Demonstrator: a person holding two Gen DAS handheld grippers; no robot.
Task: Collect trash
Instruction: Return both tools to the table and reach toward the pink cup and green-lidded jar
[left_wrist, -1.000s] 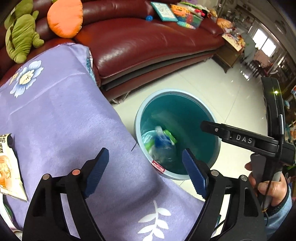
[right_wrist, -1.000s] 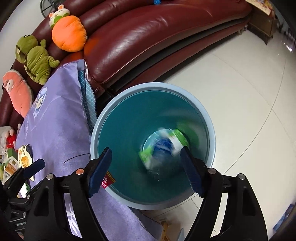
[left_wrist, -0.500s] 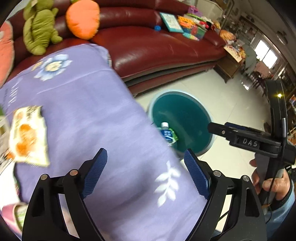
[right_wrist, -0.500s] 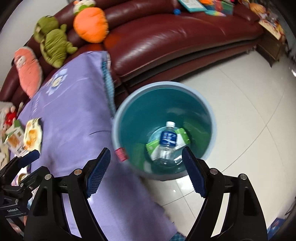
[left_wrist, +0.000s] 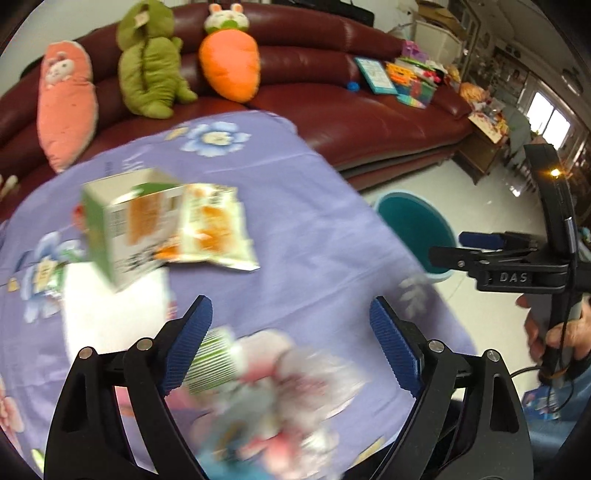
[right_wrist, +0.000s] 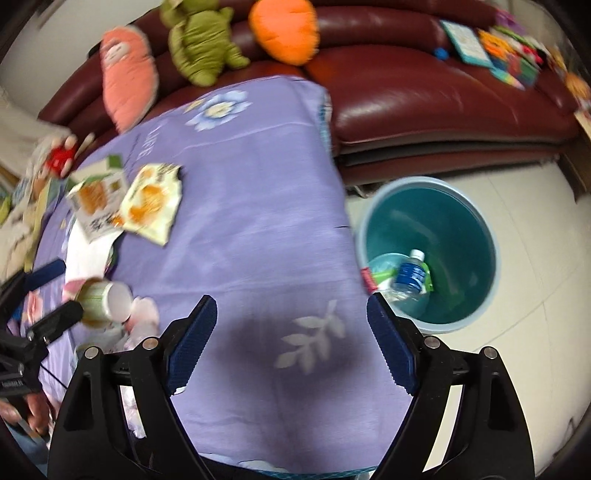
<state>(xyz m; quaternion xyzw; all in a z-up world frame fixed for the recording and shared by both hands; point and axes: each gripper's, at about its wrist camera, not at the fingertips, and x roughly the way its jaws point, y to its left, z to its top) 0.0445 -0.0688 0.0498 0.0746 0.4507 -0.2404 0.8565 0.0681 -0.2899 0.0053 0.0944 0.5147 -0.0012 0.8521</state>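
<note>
Left tongs (left_wrist: 290, 339) and right tongs (right_wrist: 291, 338) both hover over the table draped in a lilac, flower-printed cloth (right_wrist: 240, 192); each pair stands apart and is opening, with nothing between the blue ribbed pads. Trash on the cloth: a green-and-white carton (left_wrist: 122, 229) touching a crumpled yellow-white snack wrapper (left_wrist: 210, 229), and a tipped green-striped paper cup (right_wrist: 103, 301) near the left tongs. The round teal plastic bin (right_wrist: 428, 254) stands on the pale tiled floor beside the table; it holds a clear blue-labelled bottle (right_wrist: 408, 275) lying on green wrappers.
</note>
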